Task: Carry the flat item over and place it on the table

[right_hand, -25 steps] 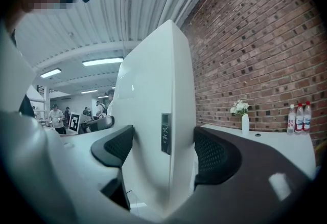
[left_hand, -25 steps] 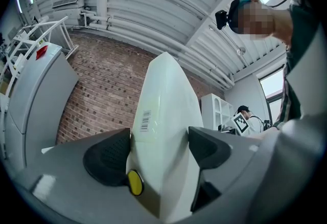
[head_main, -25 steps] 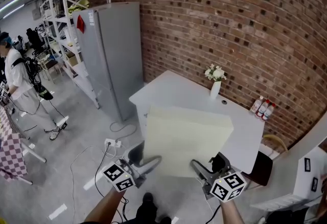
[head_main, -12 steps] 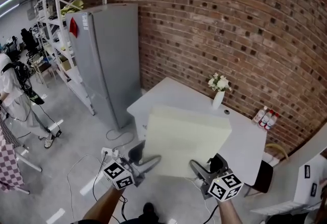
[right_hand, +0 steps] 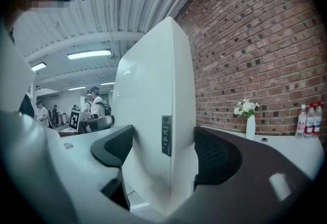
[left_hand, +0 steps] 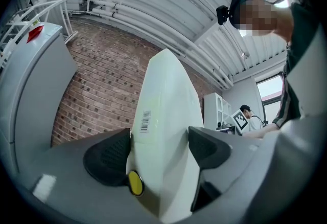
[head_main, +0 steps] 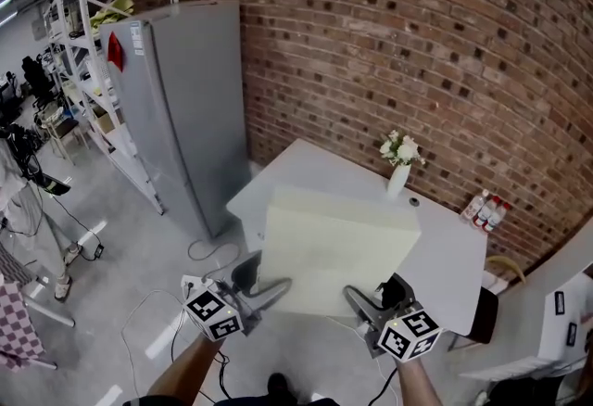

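A flat pale cream box (head_main: 334,251) hangs level in the air in the head view, its far end over the near part of the white table (head_main: 445,265). My left gripper (head_main: 269,288) is shut on the box's near left edge and my right gripper (head_main: 357,299) is shut on its near right edge. In the left gripper view the box (left_hand: 166,115) stands between the two dark pads, with a barcode label and a yellow dot on it. The right gripper view shows the box (right_hand: 153,115) pinched between both pads (right_hand: 217,154).
A white vase with flowers (head_main: 399,163) and a small dark round thing (head_main: 413,202) stand on the table near the brick wall. Bottles (head_main: 484,208) sit at the table's far right corner. A grey refrigerator (head_main: 181,107) and metal shelving (head_main: 83,52) stand left. Cables lie on the floor.
The view has moved closer to the table and turned slightly right. The person at the far left has slid out of view. Both grippers still hold the box the same way.
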### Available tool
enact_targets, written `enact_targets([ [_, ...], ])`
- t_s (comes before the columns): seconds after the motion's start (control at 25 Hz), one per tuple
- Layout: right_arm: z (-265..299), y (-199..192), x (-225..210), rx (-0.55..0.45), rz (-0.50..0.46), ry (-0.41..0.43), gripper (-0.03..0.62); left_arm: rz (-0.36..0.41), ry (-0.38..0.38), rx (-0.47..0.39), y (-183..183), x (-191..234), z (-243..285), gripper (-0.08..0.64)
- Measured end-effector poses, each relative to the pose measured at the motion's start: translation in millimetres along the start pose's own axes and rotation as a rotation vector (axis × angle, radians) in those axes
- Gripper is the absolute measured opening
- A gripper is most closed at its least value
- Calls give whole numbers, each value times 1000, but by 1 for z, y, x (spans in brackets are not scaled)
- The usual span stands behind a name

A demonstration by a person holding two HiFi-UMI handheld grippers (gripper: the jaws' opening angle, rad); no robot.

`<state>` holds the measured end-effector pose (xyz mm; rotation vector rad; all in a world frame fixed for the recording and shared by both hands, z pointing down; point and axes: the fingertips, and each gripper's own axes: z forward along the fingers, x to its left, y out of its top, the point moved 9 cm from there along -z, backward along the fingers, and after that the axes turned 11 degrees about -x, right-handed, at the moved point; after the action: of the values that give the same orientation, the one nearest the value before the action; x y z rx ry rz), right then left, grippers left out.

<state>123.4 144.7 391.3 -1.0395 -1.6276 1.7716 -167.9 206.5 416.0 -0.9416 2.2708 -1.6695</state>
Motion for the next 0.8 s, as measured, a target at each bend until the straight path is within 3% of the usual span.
enact_targets([
  [0.4,32,-8,-11,9,25,-40,368,-26,-24,14,-7,41,14,357],
  [0.8,69,-15,-55,15,45,-56,370,-36,-25,33,-25,82,54,357],
])
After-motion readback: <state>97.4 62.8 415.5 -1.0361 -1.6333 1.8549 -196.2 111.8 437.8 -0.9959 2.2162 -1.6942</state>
